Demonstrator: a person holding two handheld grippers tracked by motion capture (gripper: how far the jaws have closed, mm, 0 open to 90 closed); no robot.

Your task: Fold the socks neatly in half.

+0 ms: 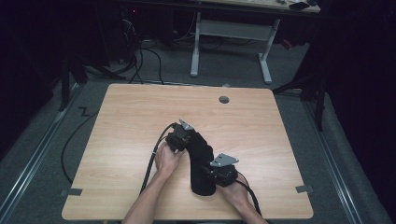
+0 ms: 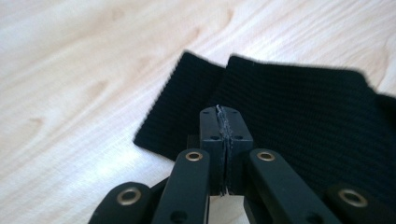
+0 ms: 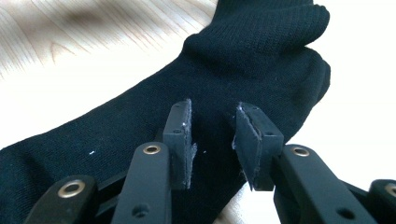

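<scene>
Sock (image 1: 201,161) sits near-centre of the table (image 1: 140,112), toe toward you at 6 o'clock, cuff away at 11. Your right gripper (image 3: 212,140) is over the foot end, jaws partly apart, fabric between the pads; whether they actually pinch it, I cannot tell. Farther out, your left gripper (image 2: 226,128) is at the ribbed cuff (image 2: 280,107), jaws fully closed, apparently nipping a cuff edge. Looks like the grab-both-ends step. Next move: confirm the right grip, then pull toward 11 without letting the cuff slip.
</scene>
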